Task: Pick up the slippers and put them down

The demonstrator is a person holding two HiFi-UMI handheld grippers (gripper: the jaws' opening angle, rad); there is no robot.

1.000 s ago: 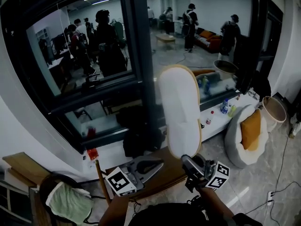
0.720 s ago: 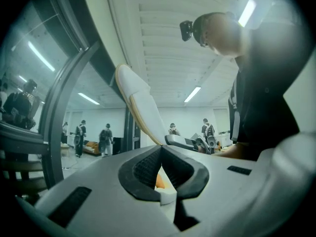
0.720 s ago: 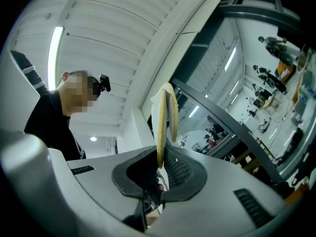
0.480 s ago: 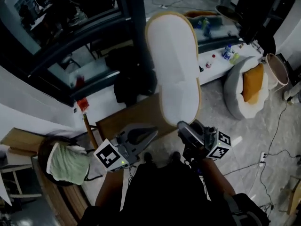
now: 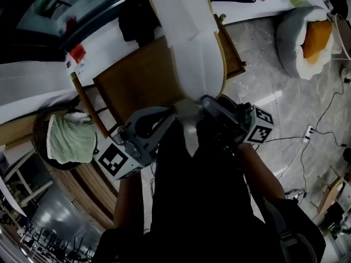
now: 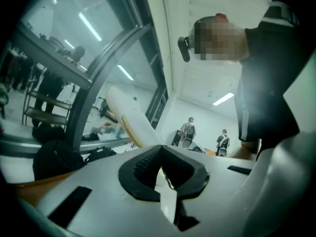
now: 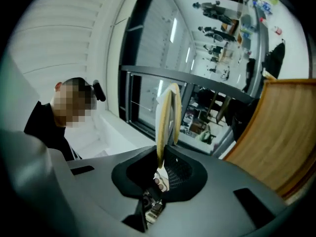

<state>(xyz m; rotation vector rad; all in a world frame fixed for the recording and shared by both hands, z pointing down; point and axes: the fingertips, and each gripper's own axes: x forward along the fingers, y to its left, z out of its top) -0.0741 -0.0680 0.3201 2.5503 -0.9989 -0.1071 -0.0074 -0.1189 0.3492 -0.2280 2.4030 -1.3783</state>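
Observation:
A pair of white slippers (image 5: pixel 186 43) with tan edging is held soles together, reaching away from me above a wooden table (image 5: pixel 137 75). My right gripper (image 5: pixel 205 100) is shut on their near heel end. In the right gripper view the slippers (image 7: pixel 165 117) stand edge-on out of the right gripper (image 7: pixel 160 152). My left gripper (image 5: pixel 173 116) sits just left of that heel, jaws shut. In the left gripper view its tips (image 6: pixel 160 149) meet by the end of the slippers (image 6: pixel 131 120). I cannot tell whether they nip it.
A round basket with a green towel (image 5: pixel 68 138) stands at the left. A grey round cushion seat with an orange pillow (image 5: pixel 307 34) is at the upper right. Cables (image 5: pixel 321 127) run over the pale floor. A black bag (image 5: pixel 134 15) lies beyond the table.
Both grippers have come down with the slippers, which now hang low over the wooden table. My view has tipped steeply downward. The left gripper has closed in on the heel end.

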